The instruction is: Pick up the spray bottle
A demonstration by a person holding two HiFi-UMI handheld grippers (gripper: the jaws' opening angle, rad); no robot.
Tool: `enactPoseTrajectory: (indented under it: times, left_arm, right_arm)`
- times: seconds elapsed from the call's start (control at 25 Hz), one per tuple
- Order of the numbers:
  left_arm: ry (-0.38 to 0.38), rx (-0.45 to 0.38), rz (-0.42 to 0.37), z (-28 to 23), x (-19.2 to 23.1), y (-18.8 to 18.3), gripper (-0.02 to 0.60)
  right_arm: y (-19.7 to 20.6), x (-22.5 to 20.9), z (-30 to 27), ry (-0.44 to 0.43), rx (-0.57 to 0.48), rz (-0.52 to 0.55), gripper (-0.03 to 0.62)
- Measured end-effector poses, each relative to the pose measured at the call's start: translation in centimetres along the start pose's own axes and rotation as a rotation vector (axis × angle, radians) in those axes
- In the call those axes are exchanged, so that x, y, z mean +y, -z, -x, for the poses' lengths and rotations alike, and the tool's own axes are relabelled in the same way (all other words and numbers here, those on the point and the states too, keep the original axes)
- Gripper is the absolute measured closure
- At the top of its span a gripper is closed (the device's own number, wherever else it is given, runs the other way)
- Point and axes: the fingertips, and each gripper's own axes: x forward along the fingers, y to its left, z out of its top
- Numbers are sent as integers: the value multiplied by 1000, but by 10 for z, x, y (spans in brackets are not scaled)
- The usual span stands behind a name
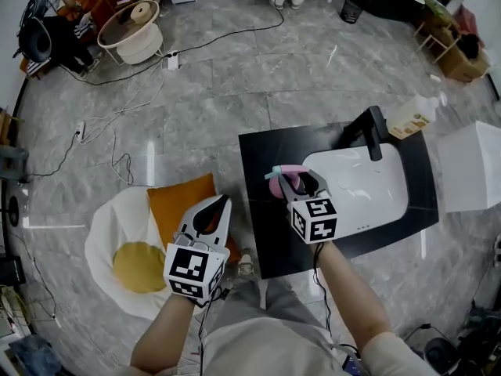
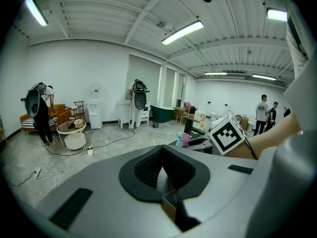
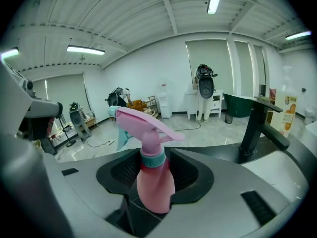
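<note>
A pink spray bottle with a teal collar and nozzle stands upright on the left part of the black table, just left of the white basin. My right gripper reaches it from the near side. In the right gripper view the bottle's body fills the gap between the black pads, and the right gripper is shut on it. My left gripper hangs off the table's left side over the floor, with its jaws shut and nothing in them.
A black faucet rises behind the basin, and a beige bottle lies at the table's far right corner. On the floor to the left are an orange cushion and a white seat with a yellow pad. Cables cross the floor.
</note>
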Motion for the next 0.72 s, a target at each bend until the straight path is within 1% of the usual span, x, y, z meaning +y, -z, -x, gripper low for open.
enactPoseTrajectory:
  times: [0.16,0.32,0.44,0.6,0.72]
  left_arm:
    - [-23,-31,11,3,-1,-10,563]
    - [-31,-66,-13,10,-2,-31,563]
    - [-36,-107,-39,19,-6,-54,563]
    - [-40,-168,-76,36,-16,-89,563]
    - [-46,-218,-107,49,-22,-117,563]
  right_arm:
    - [-22,7,18,-38,-31,22,388]
    - [-65,20,51,-46,-109,100,390]
    - [-104,29,85,-57,-184,144,390]
    - [-149,38,135,-79,-279,156,390]
    - [-175,46,169,-89,-344,168,390]
